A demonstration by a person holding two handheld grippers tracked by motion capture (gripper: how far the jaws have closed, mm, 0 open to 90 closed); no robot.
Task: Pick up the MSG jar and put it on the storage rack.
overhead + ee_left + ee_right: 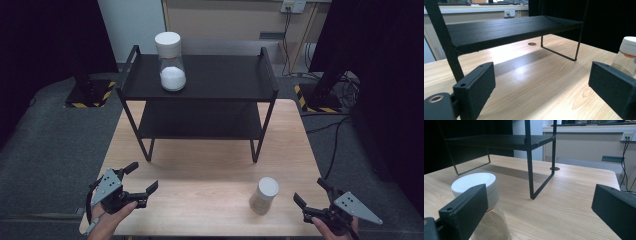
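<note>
Two tongs gape wide and empty near the surface's (210,165) near edge. The brown jar (263,196) stands upright just left of the right tongs (311,196), the left tongs (142,177) well apart. Approach stage; next the right tongs must straddle it and close.

A black two-tier metal rack (200,85) is set on the far half of the light wooden tabletop (200,185). On its upper shelf, toward the left, an upright clear jar with a white lid (170,62) is seen, partly filled with white powder. A round cable hole (532,44) is set in the tabletop beyond the rack. A wall socket (293,6) with plugged cables is seen behind, and yellow-black striped stand bases (90,95) rest on the grey floor.
</note>
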